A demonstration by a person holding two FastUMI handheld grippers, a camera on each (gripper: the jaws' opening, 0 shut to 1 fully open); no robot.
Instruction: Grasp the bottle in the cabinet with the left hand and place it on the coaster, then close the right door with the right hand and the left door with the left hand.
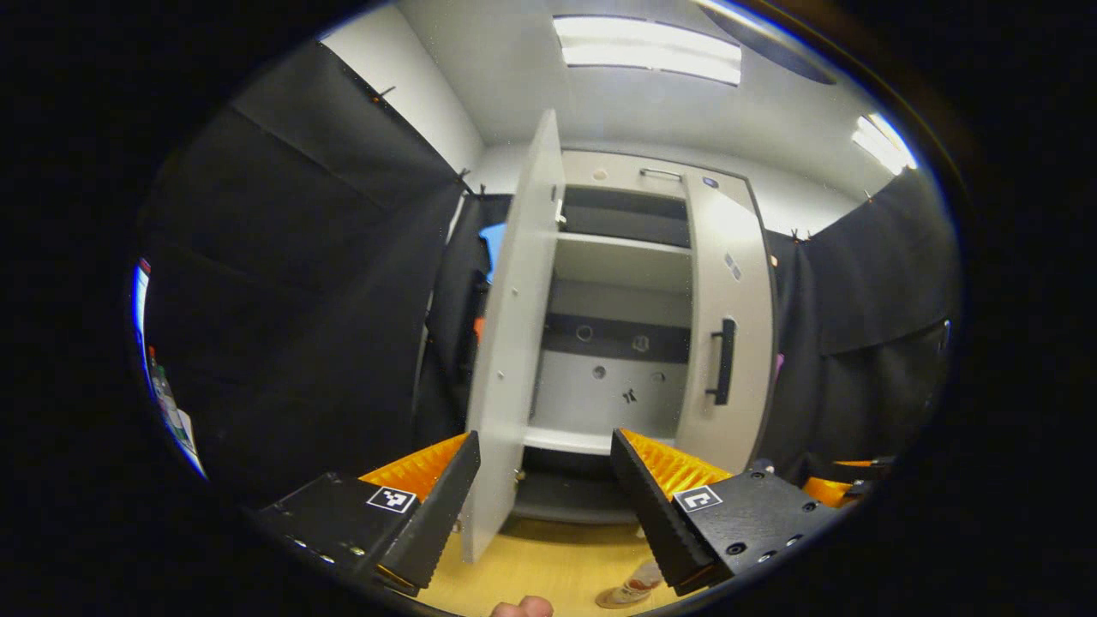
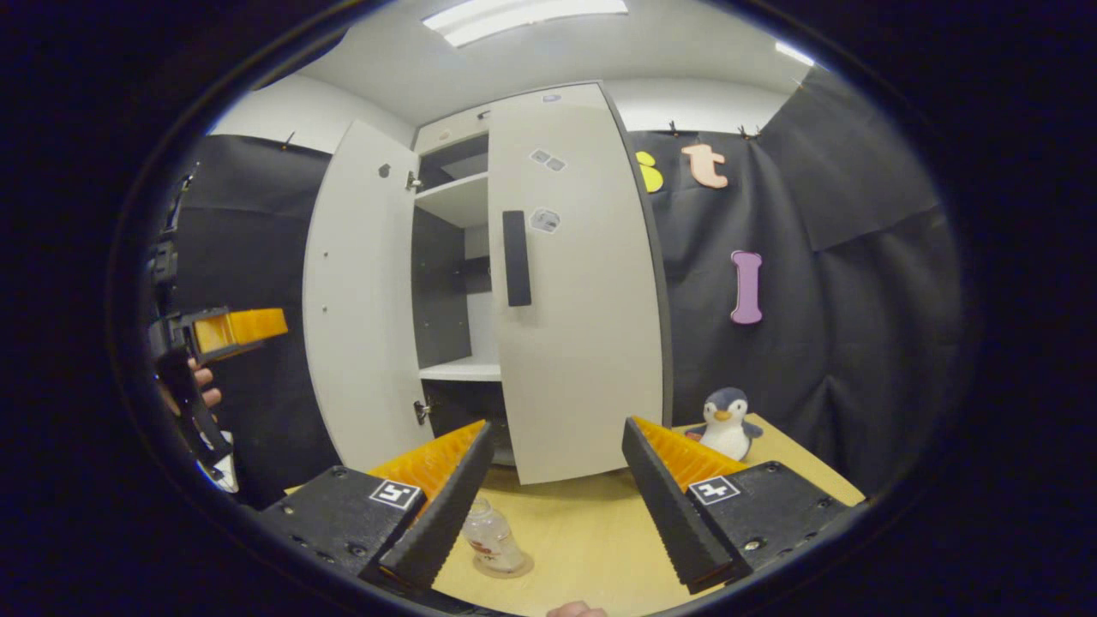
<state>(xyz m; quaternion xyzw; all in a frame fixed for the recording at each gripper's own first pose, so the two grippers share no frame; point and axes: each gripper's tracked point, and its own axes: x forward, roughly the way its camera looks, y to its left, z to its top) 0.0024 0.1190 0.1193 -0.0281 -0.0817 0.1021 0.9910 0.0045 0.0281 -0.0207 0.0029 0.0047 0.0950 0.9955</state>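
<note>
The small clear bottle [image 2: 491,536] stands upright on a round coaster [image 2: 517,566] on the wooden table [image 2: 600,523], just in front of the cabinet; in the left gripper view the bottle [image 1: 636,588] peeks out low down. The white cabinet's left door [image 1: 514,343] swings wide open, its edge toward me. The right door [image 2: 574,300] with its black handle [image 2: 515,257] looks shut or nearly so. My left gripper [image 1: 544,439] is open and empty, facing the cabinet's bare shelves [image 1: 613,248]. My right gripper [image 2: 557,424] is open too, a short way in front of the right door.
A penguin plush [image 2: 727,422] sits on the table to the right of the cabinet. At the far left of the right gripper view, a hand [image 2: 202,386] holds the left gripper [image 2: 257,328] beside the open left door [image 2: 360,300].
</note>
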